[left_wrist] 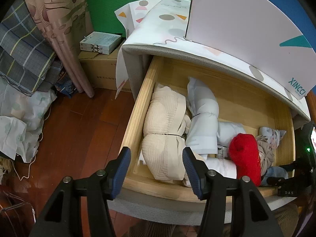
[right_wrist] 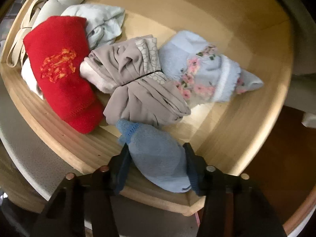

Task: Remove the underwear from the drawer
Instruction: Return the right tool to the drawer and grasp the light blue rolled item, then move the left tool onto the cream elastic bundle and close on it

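Note:
The wooden drawer stands pulled out and holds several rolled garments. In the right wrist view a blue mesh underwear roll lies at the drawer's front edge, and my right gripper is shut on it, one pad against each side. Behind it lie a taupe bundle tied with a black band, a red knitted roll and a pale blue floral piece. My left gripper hangs open over the drawer's front left corner, above a cream ribbed roll, holding nothing.
A white box sits on the patterned cloth on the cabinet top. Left of the cabinet are a cardboard box, a rolled mat, plaid bedding and wooden floor.

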